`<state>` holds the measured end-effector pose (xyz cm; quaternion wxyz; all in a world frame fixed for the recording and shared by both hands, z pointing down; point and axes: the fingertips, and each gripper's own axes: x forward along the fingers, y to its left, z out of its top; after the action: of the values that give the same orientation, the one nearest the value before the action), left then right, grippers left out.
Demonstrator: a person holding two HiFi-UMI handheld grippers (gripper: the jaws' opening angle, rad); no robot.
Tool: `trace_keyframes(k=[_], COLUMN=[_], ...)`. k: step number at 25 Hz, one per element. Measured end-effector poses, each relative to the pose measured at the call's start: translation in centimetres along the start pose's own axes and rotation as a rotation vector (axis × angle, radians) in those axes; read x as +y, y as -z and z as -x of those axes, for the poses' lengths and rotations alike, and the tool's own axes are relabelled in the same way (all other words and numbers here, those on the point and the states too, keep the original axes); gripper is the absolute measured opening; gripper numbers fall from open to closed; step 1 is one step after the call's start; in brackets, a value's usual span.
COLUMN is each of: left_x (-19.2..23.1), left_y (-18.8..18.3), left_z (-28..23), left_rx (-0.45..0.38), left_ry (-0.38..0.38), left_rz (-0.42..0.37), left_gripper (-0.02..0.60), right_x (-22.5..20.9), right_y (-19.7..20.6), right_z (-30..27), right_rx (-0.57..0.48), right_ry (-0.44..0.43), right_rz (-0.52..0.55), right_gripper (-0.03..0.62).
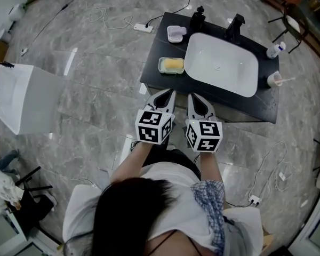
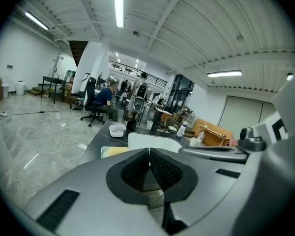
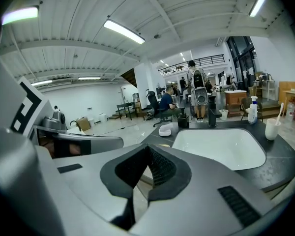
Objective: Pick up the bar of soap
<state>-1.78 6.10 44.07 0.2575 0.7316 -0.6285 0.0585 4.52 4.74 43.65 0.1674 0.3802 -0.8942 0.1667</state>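
A yellow bar of soap (image 1: 172, 64) lies in a pale green dish (image 1: 163, 68) on the dark counter (image 1: 159, 47), left of the white sink (image 1: 222, 64). Both grippers hover side by side at the counter's near edge, pointing toward it. My left gripper (image 1: 170, 93) is shut and empty, a short way short of the soap. My right gripper (image 1: 192, 96) is also shut with nothing in it, in front of the sink. In the left gripper view the soap (image 2: 115, 151) shows just left of the shut left gripper (image 2: 149, 152). The right gripper (image 3: 147, 149) faces the sink (image 3: 221, 146).
An empty white dish (image 1: 176, 33), a black dispenser (image 1: 197, 19) and a black faucet (image 1: 234, 25) stand at the counter's back. A bottle (image 1: 276, 50) and a cup (image 1: 275, 79) sit at the right. A white box (image 1: 21, 97), a power strip (image 1: 144, 28) and cables lie on the floor.
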Motion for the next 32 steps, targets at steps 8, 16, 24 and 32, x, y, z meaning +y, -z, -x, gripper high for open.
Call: trace_keyframes(k=[8, 16, 24, 32], left_x=[2.8, 6.5, 9.8, 11.8], left_y=[-2.0, -4.6, -7.2, -8.9], left_z=[-2.8, -6.0, -9.5, -11.7], left_rx=[0.02, 0.043, 0.05, 0.042], left_ry=[0.015, 0.051, 0.095, 0.1], left_rz=[0.002, -0.013, -0.024, -0.025], left_gripper=[0.014, 0.014, 0.014, 0.014], right_x=[-0.1, -0.3, -0.2, -1.5], right_y=[-1.5, -3.9, -6.2, -8.0], right_z=[-3.9, -8.8, -13.6, -16.4], right_rx=[0.011, 0.021, 0.016, 0.002], right_ry=[-0.002, 0.023, 0.031, 0.041], right_rz=[-0.024, -0.032, -0.024, -0.018], right_gripper=[0.017, 0.017, 0.017, 0.017])
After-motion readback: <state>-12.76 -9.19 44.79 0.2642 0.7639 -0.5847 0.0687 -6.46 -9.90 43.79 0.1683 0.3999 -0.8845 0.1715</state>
